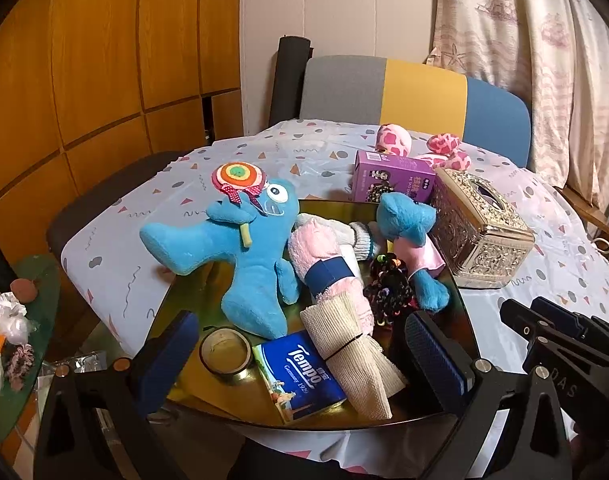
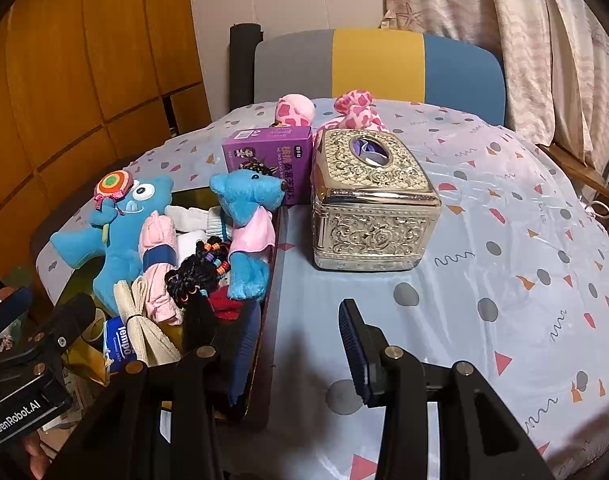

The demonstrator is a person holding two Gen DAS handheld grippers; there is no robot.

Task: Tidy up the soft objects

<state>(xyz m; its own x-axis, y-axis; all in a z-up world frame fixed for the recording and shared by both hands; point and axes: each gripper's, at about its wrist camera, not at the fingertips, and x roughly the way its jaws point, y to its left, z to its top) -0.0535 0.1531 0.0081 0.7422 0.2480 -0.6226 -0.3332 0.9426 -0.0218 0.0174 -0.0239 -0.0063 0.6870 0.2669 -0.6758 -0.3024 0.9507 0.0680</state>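
In front of my left gripper [image 1: 304,354], whose jaws stood wide and empty, the gold tray [image 1: 462,280] held the soft things: a big blue plush [image 1: 240,248], a pink rolled towel [image 1: 328,268], a beige cloth roll [image 1: 352,352]. I saw my right gripper [image 2: 296,352] wide too, over the tablecloth [image 2: 504,280]. An ornate tissue box [image 2: 370,208] stood just beside the tray.

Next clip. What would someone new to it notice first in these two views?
Probably the big blue plush monster with a lollipop, sprawled over the left side of the gold tray among rolled towels and a tissue pack. Next, the ornate gold tissue box just right of the tray. Both grippers hover open, holding nothing.
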